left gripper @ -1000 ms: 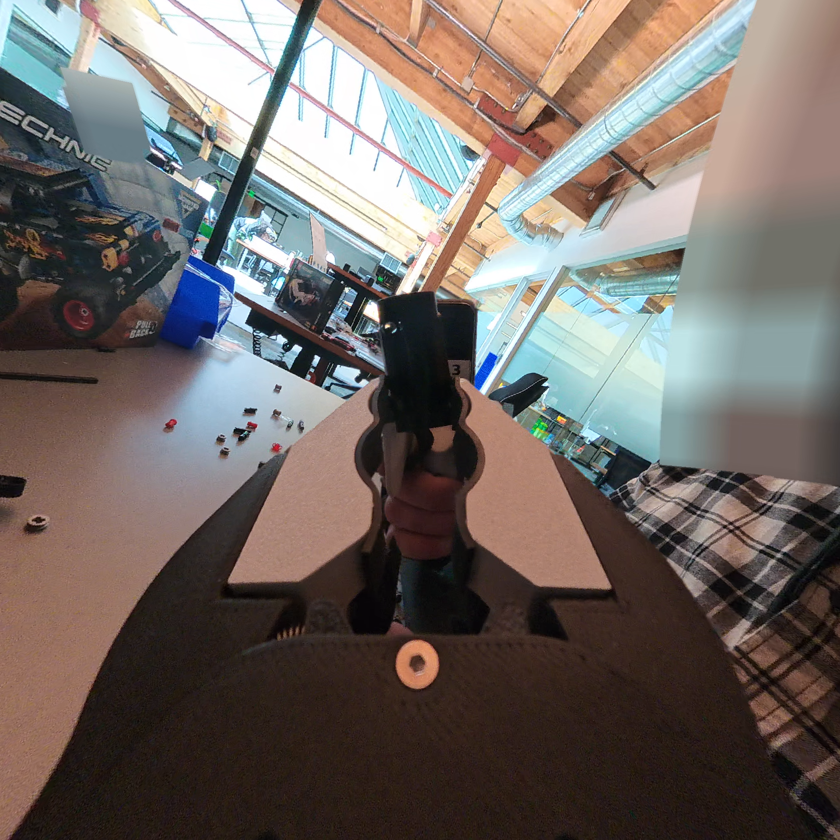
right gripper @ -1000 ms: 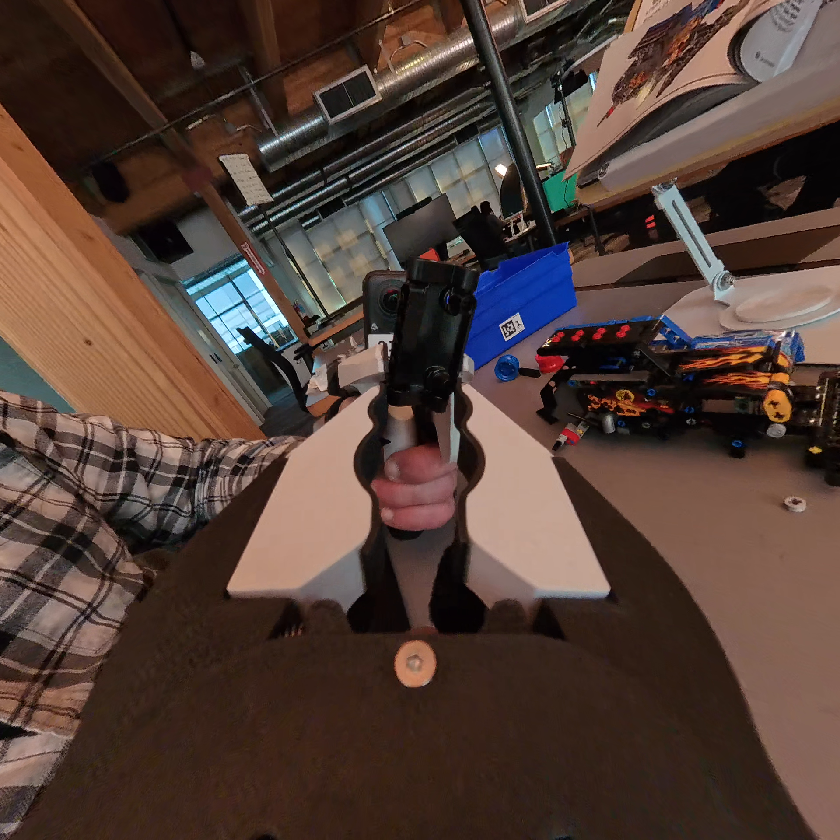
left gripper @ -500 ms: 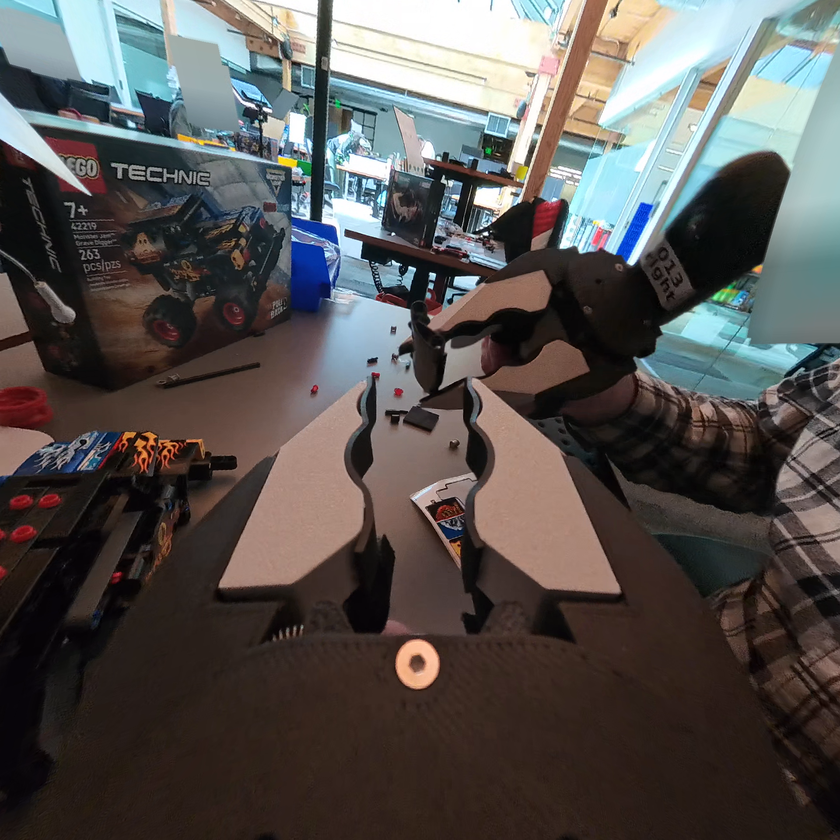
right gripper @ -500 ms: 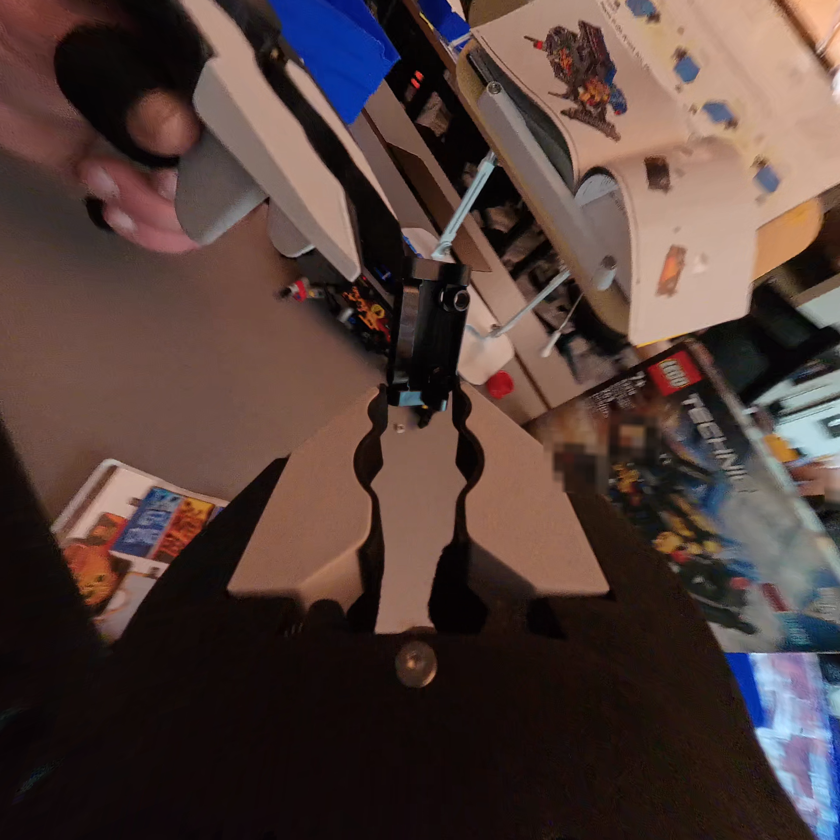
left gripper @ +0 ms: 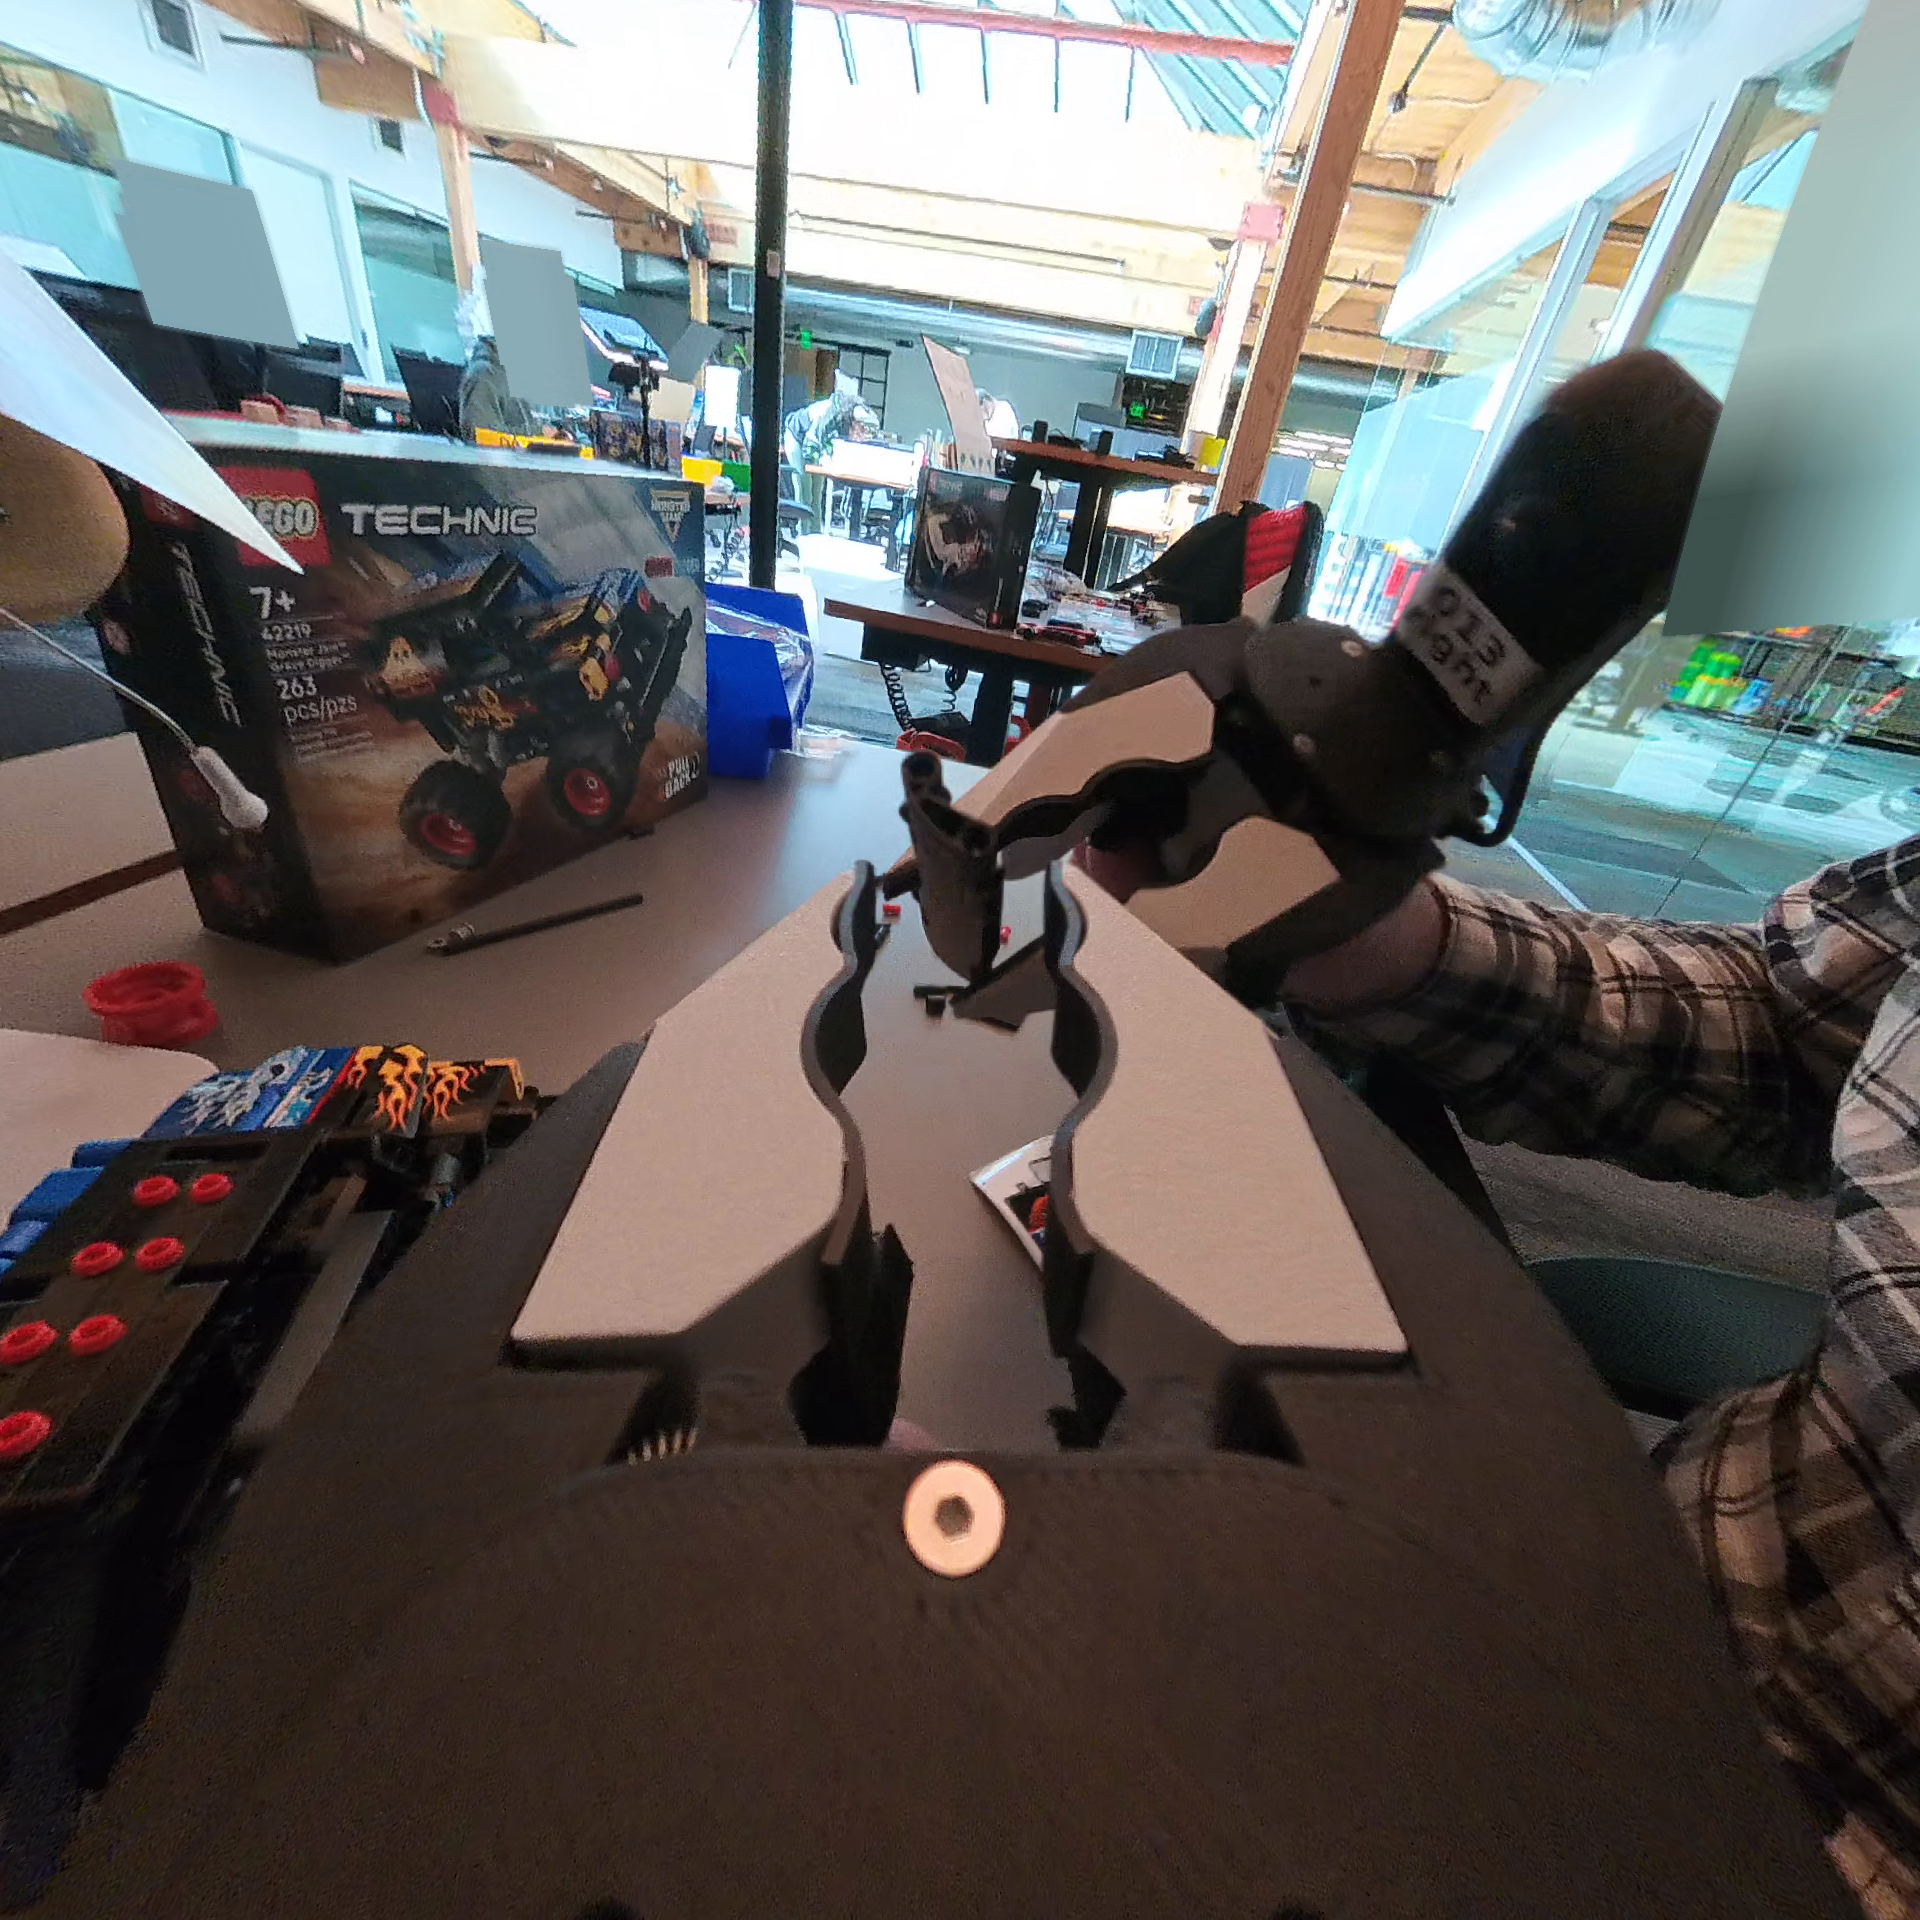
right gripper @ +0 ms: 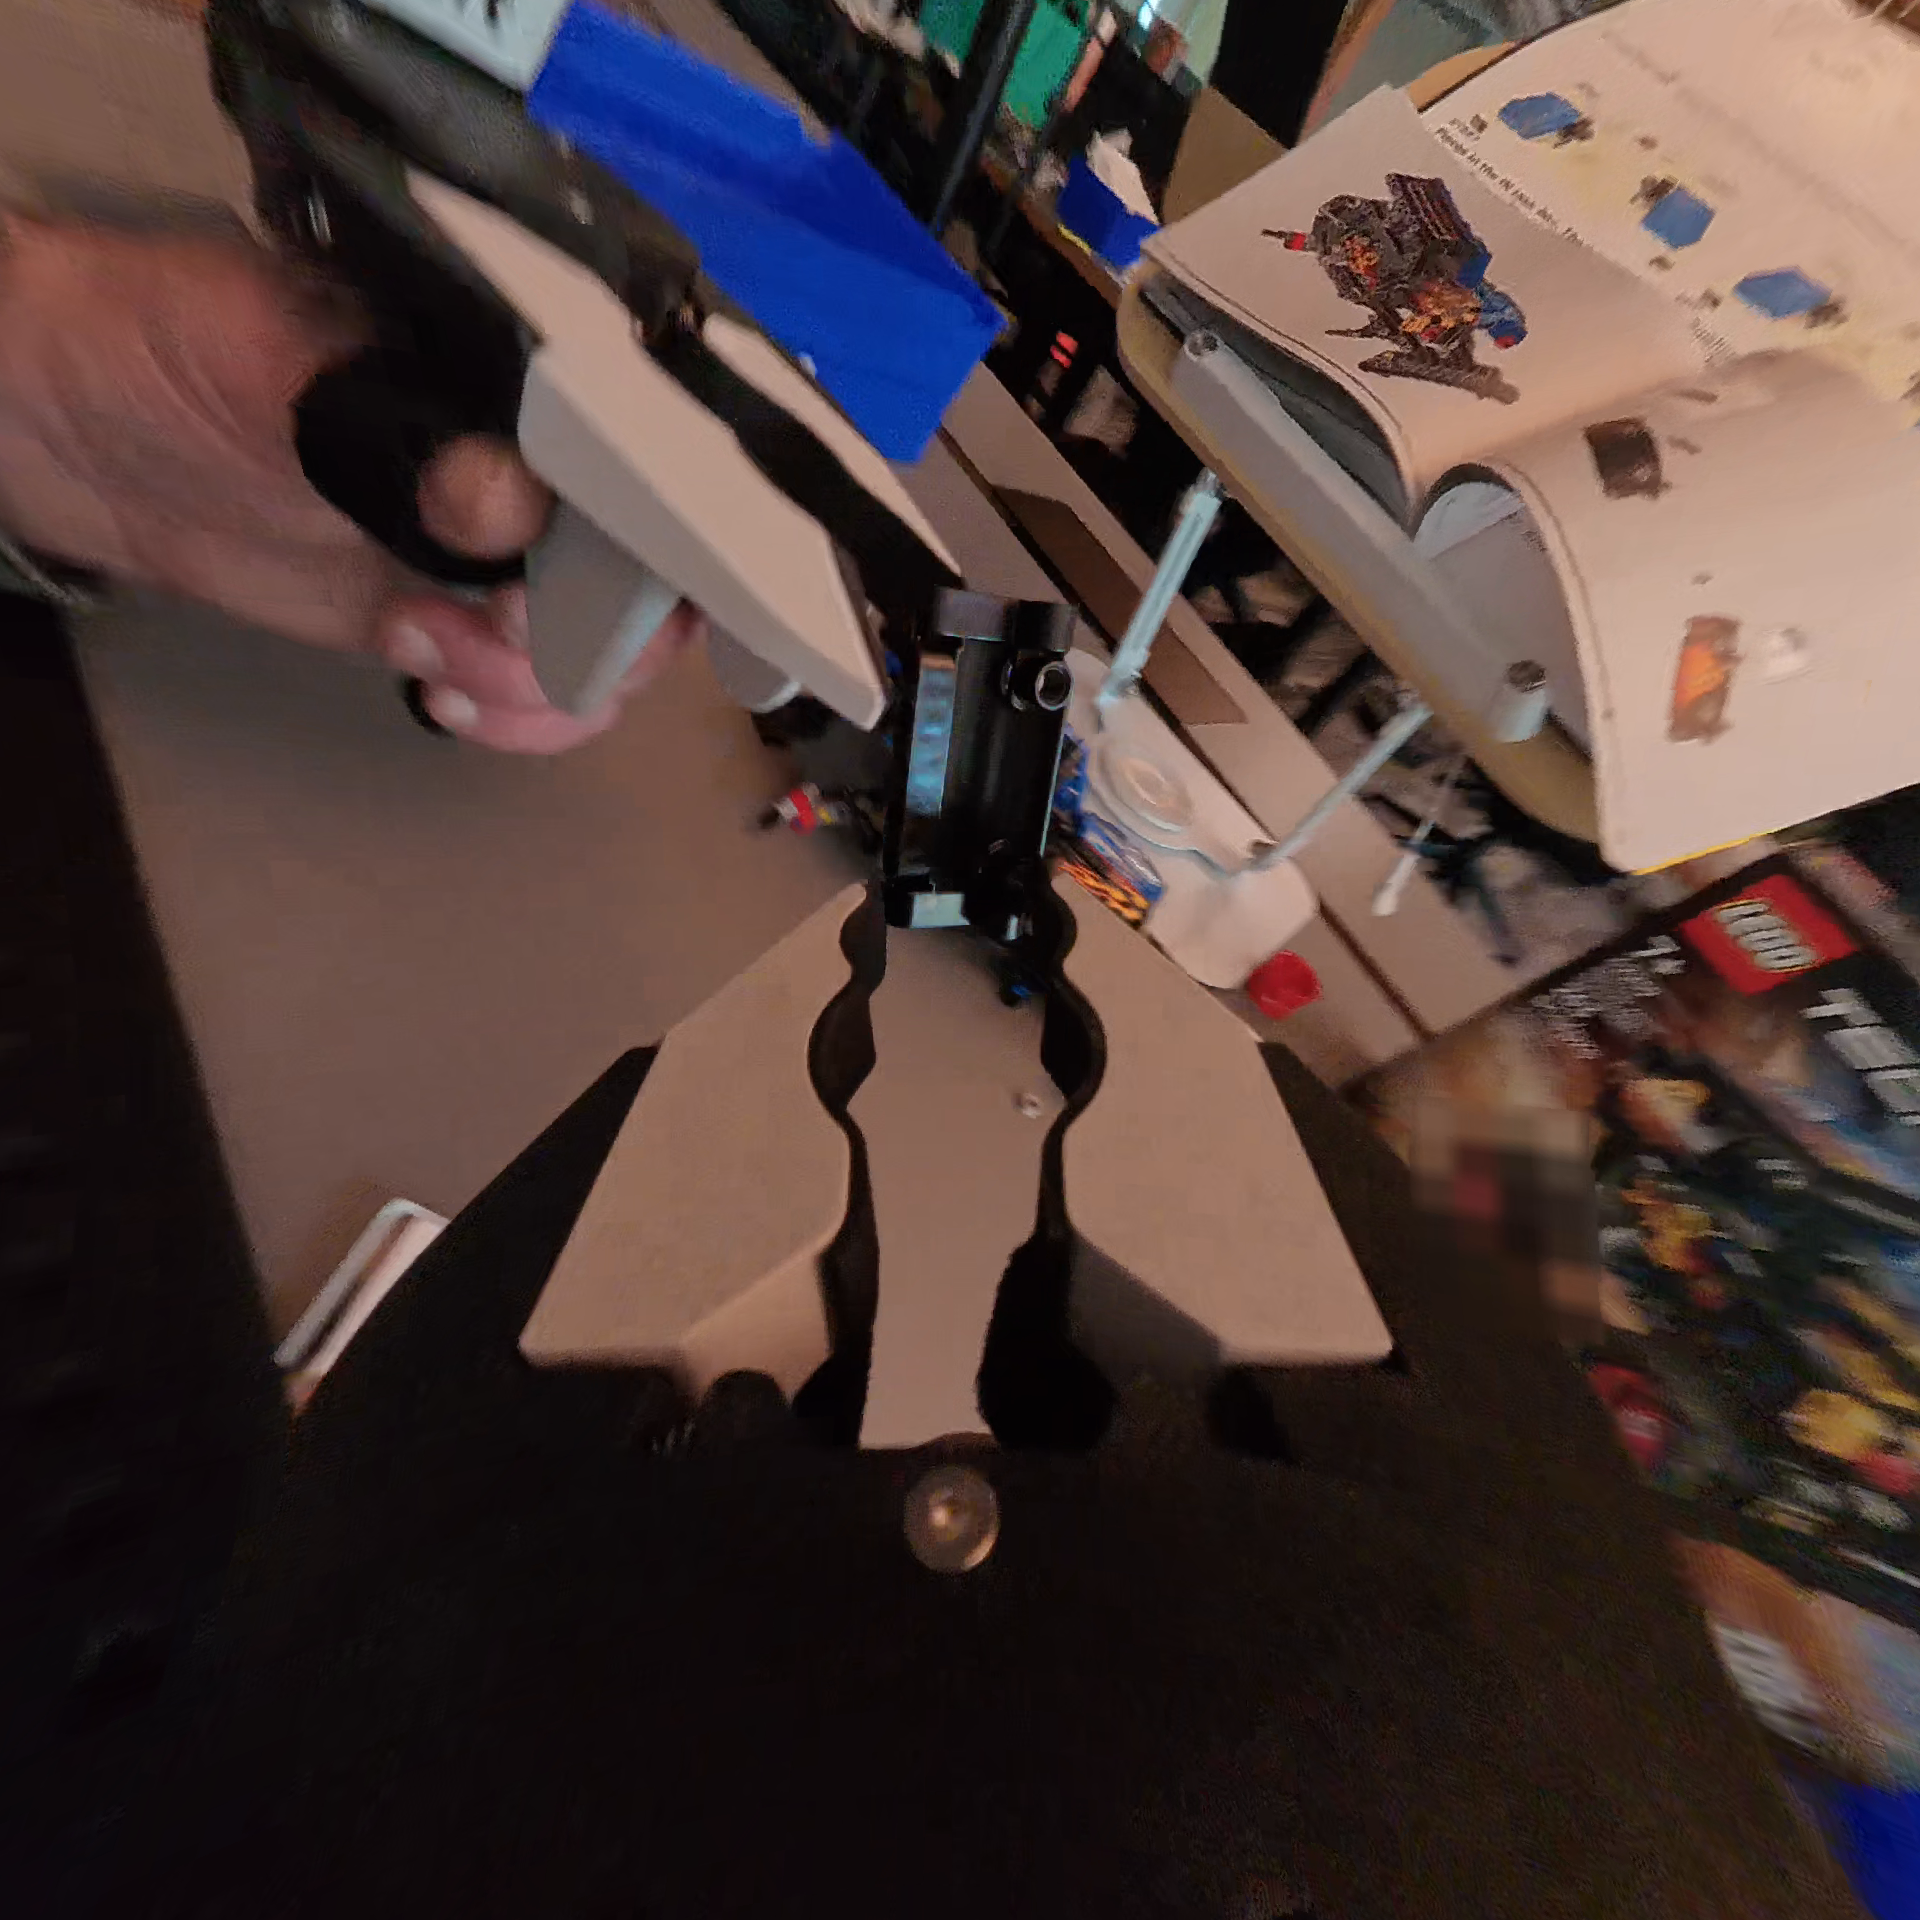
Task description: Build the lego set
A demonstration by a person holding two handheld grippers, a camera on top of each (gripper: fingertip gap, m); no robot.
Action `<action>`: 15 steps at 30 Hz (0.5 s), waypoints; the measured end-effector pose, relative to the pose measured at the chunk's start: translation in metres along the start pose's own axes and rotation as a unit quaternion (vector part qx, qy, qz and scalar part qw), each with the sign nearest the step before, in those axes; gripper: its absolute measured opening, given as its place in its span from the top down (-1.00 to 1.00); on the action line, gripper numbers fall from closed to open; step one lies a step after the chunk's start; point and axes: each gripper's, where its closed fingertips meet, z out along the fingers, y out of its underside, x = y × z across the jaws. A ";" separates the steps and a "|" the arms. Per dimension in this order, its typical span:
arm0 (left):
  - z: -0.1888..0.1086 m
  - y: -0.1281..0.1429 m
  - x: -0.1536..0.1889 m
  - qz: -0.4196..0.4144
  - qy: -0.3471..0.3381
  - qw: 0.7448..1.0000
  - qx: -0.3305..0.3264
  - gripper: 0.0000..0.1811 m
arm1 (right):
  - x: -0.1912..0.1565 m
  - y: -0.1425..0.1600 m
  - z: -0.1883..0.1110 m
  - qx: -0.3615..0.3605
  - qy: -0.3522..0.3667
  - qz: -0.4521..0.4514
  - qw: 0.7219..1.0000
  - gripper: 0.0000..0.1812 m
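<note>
My right gripper [right gripper: 961, 914] is shut on a black lego assembly [right gripper: 982, 758], which stands up from its fingertips. In the left wrist view the right gripper [left gripper: 971, 836] holds that assembly [left gripper: 945, 883] in the air just beyond my left fingertips. My left gripper [left gripper: 961, 899] is open and empty above the table. It also shows blurred at the upper left of the right wrist view [right gripper: 873, 686], held by a hand. The part-built truck [left gripper: 208, 1195], black with red pins and flame stickers, lies at the left.
The lego box [left gripper: 416, 675] stands at the back left, with a black axle [left gripper: 530, 925] and a red wheel rim [left gripper: 151, 1003] before it. A sticker sheet [left gripper: 1013, 1195] lies under my left fingers. An open instruction booklet [right gripper: 1558, 364] sits on a stand. Blue bin [left gripper: 748, 686] behind. My two grippers' fingertips are within a few centimetres of each other.
A second ago both grippers gripped the black assembly between them. My left gripper has let go and opened. Both views have swung down toward the table; the right still holds the assembly.
</note>
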 end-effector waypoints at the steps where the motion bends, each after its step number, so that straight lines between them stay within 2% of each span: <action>1: -0.001 0.000 -0.001 0.007 -0.007 1.000 -0.001 0.64 | -0.001 -0.003 0.000 0.016 -0.021 0.036 0.999 0.71; 5: -0.004 -0.002 -0.008 0.064 -0.050 0.997 -0.009 0.61 | -0.001 -0.016 -0.003 0.075 -0.103 0.177 0.976 0.71; 10: -0.011 -0.011 -0.011 0.145 -0.095 0.985 -0.005 0.63 | -0.014 -0.024 -0.004 0.107 -0.244 0.325 0.907 0.71; 12: -0.010 -0.009 -0.009 0.155 -0.097 0.983 -0.010 0.63 | -0.017 -0.029 -0.006 0.127 -0.289 0.364 0.876 0.71; 15: -0.009 -0.009 -0.008 0.150 -0.097 0.984 -0.006 0.62 | -0.018 -0.031 -0.006 0.144 -0.311 0.386 0.856 0.71</action>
